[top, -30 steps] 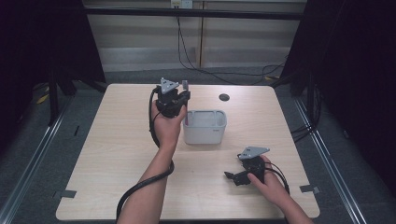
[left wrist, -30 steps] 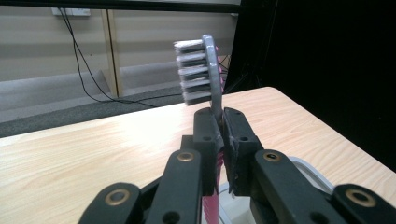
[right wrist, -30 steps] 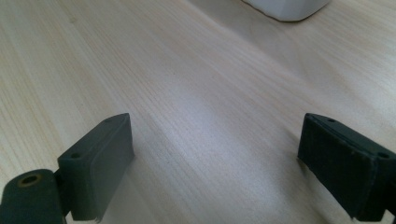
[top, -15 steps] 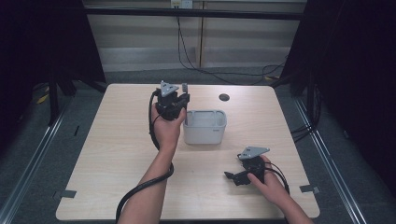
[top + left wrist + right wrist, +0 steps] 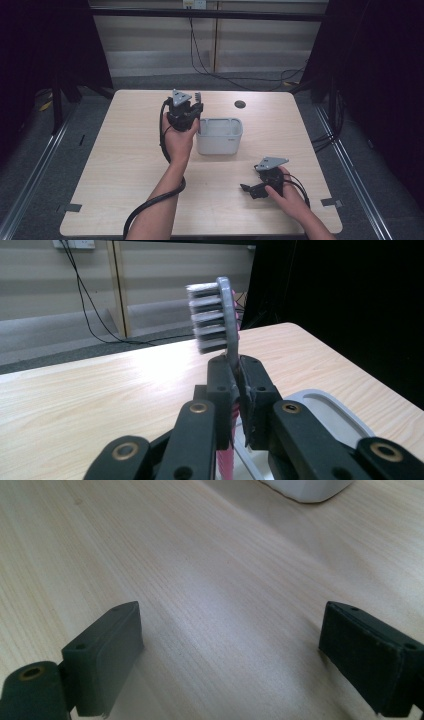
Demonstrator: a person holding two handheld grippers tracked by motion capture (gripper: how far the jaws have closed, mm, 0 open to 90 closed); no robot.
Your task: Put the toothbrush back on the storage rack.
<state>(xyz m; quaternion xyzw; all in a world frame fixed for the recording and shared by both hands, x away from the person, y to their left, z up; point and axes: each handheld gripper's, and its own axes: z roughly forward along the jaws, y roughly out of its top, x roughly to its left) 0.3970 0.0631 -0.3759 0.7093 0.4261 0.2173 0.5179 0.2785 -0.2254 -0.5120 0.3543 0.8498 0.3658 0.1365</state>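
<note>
My left gripper (image 5: 235,385) is shut on a toothbrush (image 5: 220,320) with grey bristles and a pink lower handle, held upright with the head up. From above, the left gripper (image 5: 192,114) hovers at the left rim of a white rectangular holder (image 5: 220,136) at mid table, and the toothbrush head (image 5: 198,96) sticks up above it. The holder's rim (image 5: 325,405) curves past the jaws at lower right. My right gripper (image 5: 248,189) rests low at the front right of the table, open, its pads (image 5: 107,650) wide apart over bare wood.
The light wooden table (image 5: 125,165) has a small dark round spot (image 5: 240,104) near its far edge. A corner of the white holder (image 5: 305,487) lies ahead of the right gripper. Cables trail from both grippers toward the near edge.
</note>
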